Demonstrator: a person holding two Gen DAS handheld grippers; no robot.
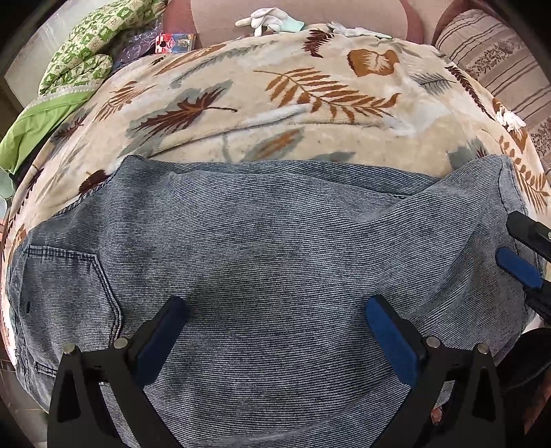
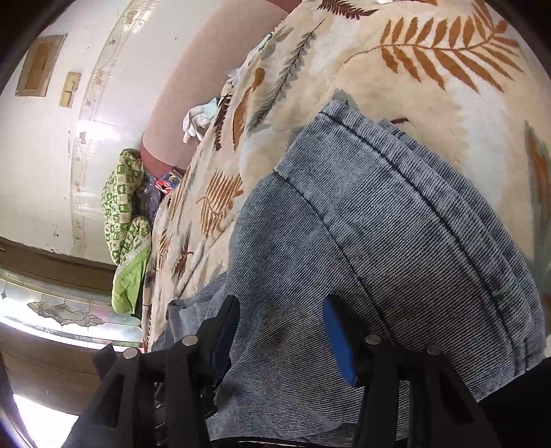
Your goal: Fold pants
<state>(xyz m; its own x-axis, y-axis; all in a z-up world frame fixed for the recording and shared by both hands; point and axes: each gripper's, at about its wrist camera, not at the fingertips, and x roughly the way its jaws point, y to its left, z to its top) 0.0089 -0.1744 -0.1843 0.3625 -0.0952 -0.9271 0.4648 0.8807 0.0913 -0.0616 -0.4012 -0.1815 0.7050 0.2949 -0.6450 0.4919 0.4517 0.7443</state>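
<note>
Blue-grey denim pants lie folded across the near half of a cream blanket with a leaf print. A back pocket shows at the left. My left gripper hovers over the middle of the denim, pointing steeply down, its jaws wide open and empty. At the right edge of that view a blue pad of my right gripper sits by the pants' right end. In the right wrist view the right gripper stands open over the pants near the stacked hems. Denim lies between its fingers, and the pads do not press on it.
A green patterned quilt is bunched at the far left of the bed. White gloves lie at the back edge, with a small red box near the quilt. A striped pillow sits far right. A tiled wall is beyond the bed.
</note>
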